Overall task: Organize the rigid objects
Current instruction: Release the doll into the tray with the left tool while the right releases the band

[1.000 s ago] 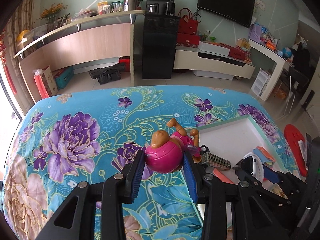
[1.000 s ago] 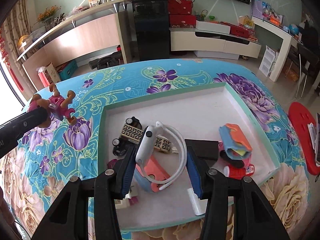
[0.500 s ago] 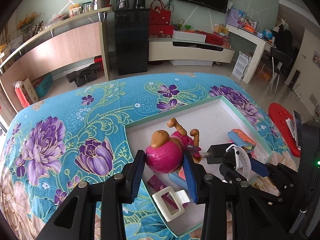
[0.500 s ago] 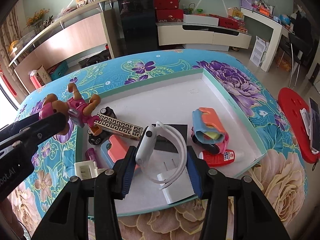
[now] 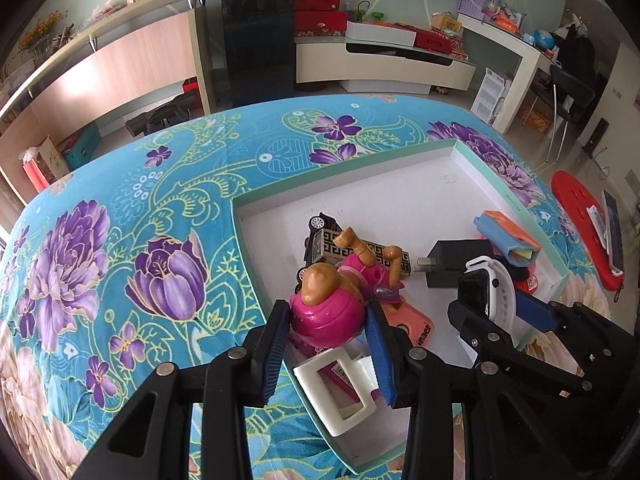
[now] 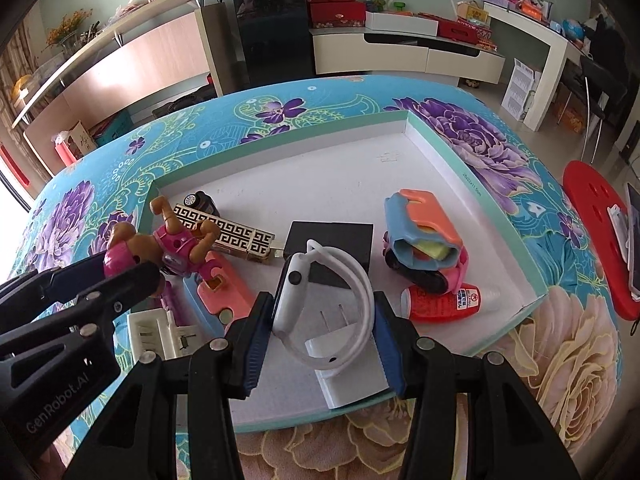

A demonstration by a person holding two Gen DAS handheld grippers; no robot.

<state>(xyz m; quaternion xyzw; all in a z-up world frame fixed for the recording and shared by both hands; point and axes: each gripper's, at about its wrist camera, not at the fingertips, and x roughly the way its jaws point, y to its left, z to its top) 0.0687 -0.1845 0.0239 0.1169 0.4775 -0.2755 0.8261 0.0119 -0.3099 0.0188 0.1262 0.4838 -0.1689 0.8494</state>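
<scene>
Our left claw (image 5: 328,334) grips the pink toy figure (image 5: 338,292) above the tray (image 5: 516,200) at seven o'clock; our right claw (image 6: 320,326) holds the white watch (image 6: 324,304). Released here, either could land on clutter and roll out.

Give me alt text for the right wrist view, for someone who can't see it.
The right gripper clamps a white smartwatch with a looped strap above a shallow white tray with a teal rim full of small items. Left of it, the left gripper holds a pink toy figure with brown limbs.
</scene>
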